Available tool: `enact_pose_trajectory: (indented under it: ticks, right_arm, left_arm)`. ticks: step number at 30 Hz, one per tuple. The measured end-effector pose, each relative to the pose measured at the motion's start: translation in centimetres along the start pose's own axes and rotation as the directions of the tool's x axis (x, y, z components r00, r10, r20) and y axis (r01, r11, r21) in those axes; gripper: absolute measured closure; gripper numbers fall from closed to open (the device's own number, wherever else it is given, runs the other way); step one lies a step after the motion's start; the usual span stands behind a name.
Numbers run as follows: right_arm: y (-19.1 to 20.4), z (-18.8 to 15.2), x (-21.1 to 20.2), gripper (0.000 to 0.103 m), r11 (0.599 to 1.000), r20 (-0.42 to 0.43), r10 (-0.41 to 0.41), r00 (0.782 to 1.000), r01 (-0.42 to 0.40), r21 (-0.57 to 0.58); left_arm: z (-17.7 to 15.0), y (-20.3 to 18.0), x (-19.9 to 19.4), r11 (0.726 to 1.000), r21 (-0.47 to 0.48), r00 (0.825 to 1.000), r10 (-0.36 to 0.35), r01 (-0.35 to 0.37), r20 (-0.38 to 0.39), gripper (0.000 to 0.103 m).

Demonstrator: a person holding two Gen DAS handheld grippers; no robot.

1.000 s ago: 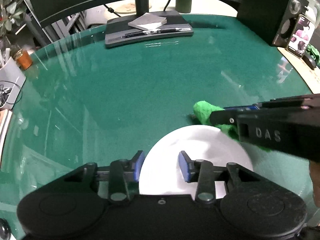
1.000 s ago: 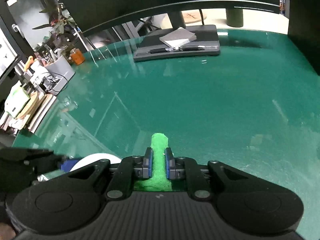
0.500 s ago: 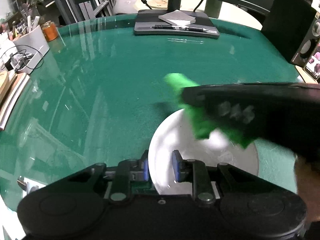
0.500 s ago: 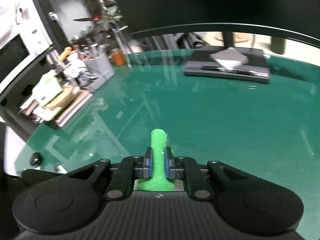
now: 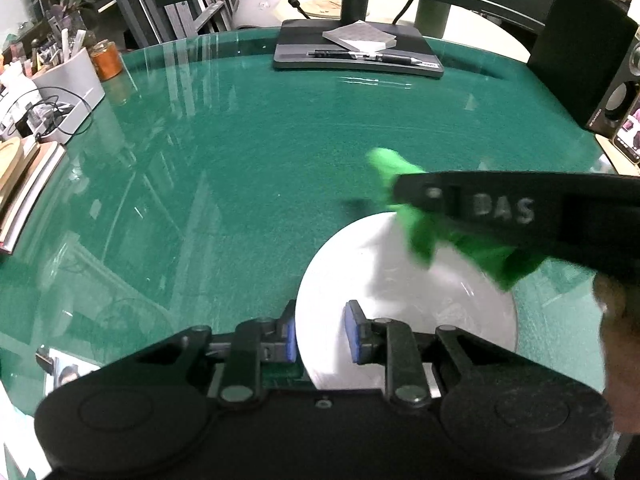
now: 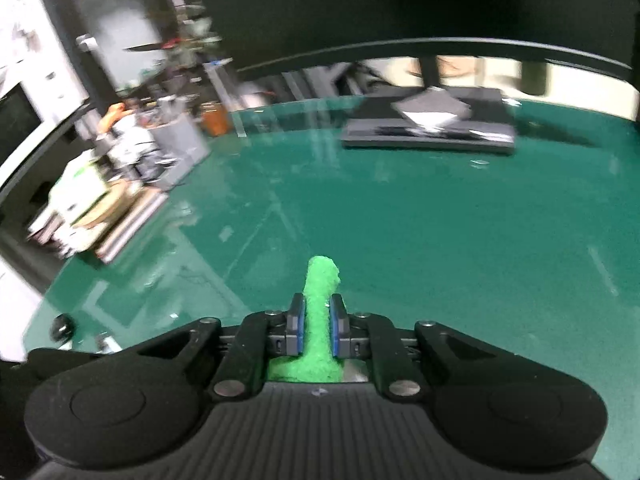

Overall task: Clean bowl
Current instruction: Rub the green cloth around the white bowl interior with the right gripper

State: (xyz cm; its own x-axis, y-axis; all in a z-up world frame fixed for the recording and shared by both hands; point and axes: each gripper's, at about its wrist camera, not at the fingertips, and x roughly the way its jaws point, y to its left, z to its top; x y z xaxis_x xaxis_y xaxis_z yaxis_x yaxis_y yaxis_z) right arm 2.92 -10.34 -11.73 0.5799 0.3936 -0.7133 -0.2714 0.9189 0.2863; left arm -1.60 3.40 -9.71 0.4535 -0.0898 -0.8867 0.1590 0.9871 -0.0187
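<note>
From my left wrist camera I see the white bowl (image 5: pixel 404 304) sitting on the green table (image 5: pixel 240 184), close in front of the rig and right of centre. My left gripper (image 5: pixel 322 334) straddles the bowl's near-left rim, one blue pad outside the wall and one inside; the pads look pressed to the rim, so I read it as clamped on the bowl. The same view shows my right gripper (image 5: pixel 394 192) coming in from the right above the bowl's far edge, with the green cloth (image 5: pixel 424 236) hanging from it, blurred, over the bowl's far rim and partly above the bowl's inside. A bit of the person's hand (image 5: pixel 618 344) shows at the right edge.

My right wrist camera never shows the bowl. It shows what the other view cannot: the two blue pads closed tight on the cloth (image 6: pixel 320 312), which sticks out ahead of the right gripper (image 6: pixel 318 330). That picture is smeared. Both views show the monitor stand (image 5: pixel 358 50) with a notepad (image 5: pixel 359 37) at the far side of the table.

Compared with half a second ago, the bowl and left gripper have hardly shifted, while the right gripper sits a little higher and further right over the bowl, its lettering now readable, and the cloth covers less of the bowl's inside.
</note>
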Motion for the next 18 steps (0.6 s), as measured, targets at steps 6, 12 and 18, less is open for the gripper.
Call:
enact_pose_trajectory:
  ticks: [6, 12, 18]
  right_arm:
    - [0.0, 0.1, -0.1, 0.091, 1.0, 0.003, -0.008, 1.0, 0.008, -0.004]
    - [-0.6, 0.1, 0.2, 0.092, 1.0, -0.002, -0.013, 1.0, 0.013, 0.022]
    - [-1.4, -0.5, -0.7, 0.092, 0.997, 0.002, -0.02, 1.0, 0.02, 0.071]
  left_arm:
    - [-0.1, -0.1, 0.0, 1.0, 0.0, 1.0, 0.005, -0.005, 0.002, 0.079]
    - [-0.1, 0.1, 0.2, 1.0, -0.002, 1.0, 0.003, -0.003, 0.002, 0.079]
    - [1.4, 0.3, 0.3, 0.998, 0.063, 0.999, -0.03, 0.031, -0.013, 0.079]
